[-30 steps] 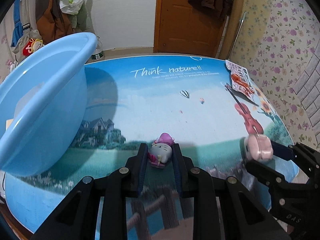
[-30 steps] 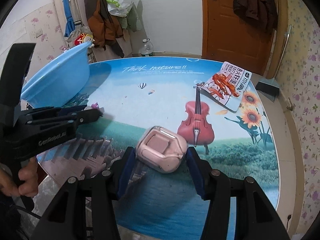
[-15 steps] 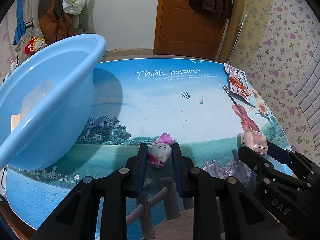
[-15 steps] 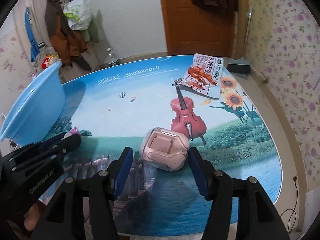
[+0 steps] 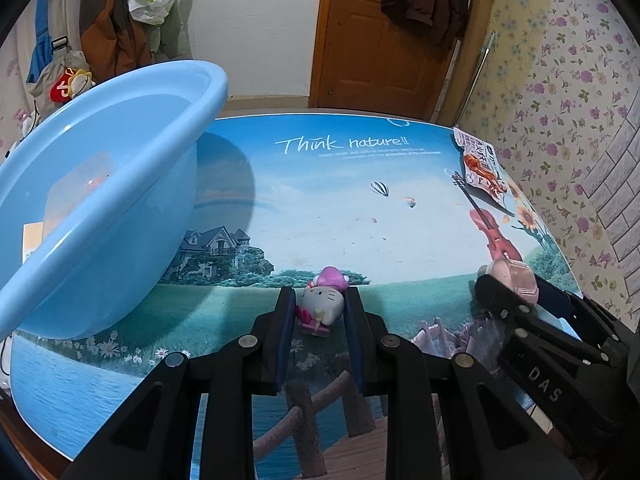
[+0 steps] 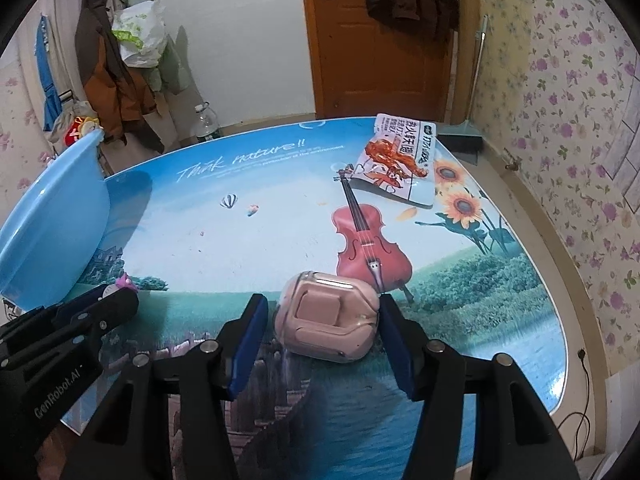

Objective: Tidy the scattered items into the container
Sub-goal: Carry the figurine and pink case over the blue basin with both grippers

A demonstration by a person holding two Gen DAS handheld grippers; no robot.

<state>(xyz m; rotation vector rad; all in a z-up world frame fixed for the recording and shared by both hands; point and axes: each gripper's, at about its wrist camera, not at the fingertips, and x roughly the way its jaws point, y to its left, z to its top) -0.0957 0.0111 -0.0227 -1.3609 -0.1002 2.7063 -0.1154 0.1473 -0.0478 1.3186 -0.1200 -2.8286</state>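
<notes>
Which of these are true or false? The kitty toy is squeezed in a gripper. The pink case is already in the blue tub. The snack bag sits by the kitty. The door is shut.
1. True: the left gripper is shut on the kitty toy.
2. False: the pink case lies on the table, between the closing fingers of the right gripper; the blue tub stands apart.
3. False: the snack bag lies at the far edge.
4. True: the door is shut.
</notes>
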